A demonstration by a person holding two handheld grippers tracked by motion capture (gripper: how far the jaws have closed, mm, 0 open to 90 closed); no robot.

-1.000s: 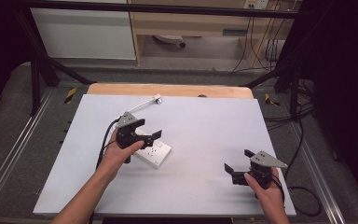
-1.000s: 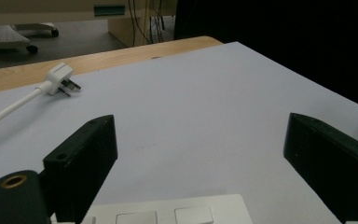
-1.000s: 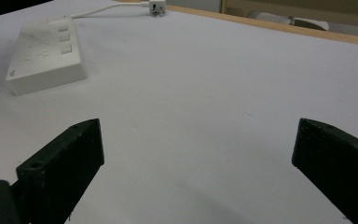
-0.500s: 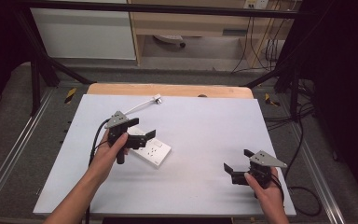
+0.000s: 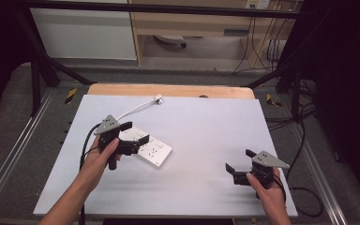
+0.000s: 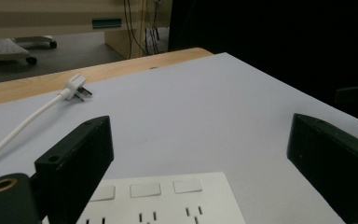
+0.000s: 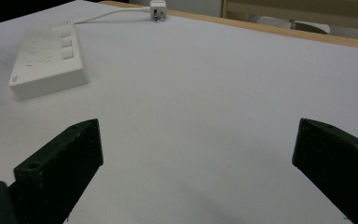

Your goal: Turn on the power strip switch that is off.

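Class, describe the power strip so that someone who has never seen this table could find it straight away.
Start at the large white table and look to its left half, just in front of the left gripper, whose open jaws hang over its near end. There lies the power strip, a flat white block with square switches and socket slots. A white cable runs from it to a plug near the wooden edge.

White power strip (image 5: pixel 149 147) flat on counter (image 5: pixel 206 122), angled, sockets and switches up; cord runs to loose plug (image 5: pixel 158 99).

Both grippers' fingers (image 5: pixel 131 137) wide apart
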